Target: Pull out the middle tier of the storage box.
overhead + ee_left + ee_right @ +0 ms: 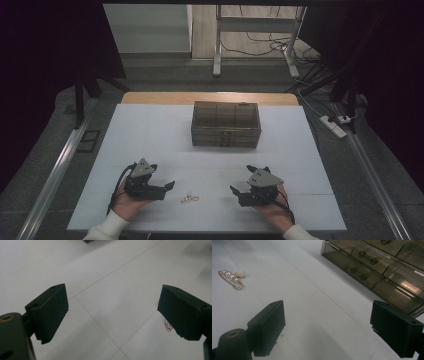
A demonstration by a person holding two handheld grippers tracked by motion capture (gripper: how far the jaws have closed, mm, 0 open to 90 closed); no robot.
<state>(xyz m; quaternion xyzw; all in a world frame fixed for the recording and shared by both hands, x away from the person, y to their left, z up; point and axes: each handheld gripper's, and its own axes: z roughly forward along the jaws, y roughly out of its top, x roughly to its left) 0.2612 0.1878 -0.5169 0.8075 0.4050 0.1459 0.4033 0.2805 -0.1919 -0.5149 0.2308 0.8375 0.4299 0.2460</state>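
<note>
The table holds 1 pearl brooch (pixel 189 198), 1 smoky drawer box (pixel 226 124) and 2 grippers, left (pixel 161 187) and right (pixel 243 186).

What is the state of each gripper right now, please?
Left gripper: open, jaws wide apart, holding nothing.
Right gripper: open, jaws wide apart, holding nothing.
</note>
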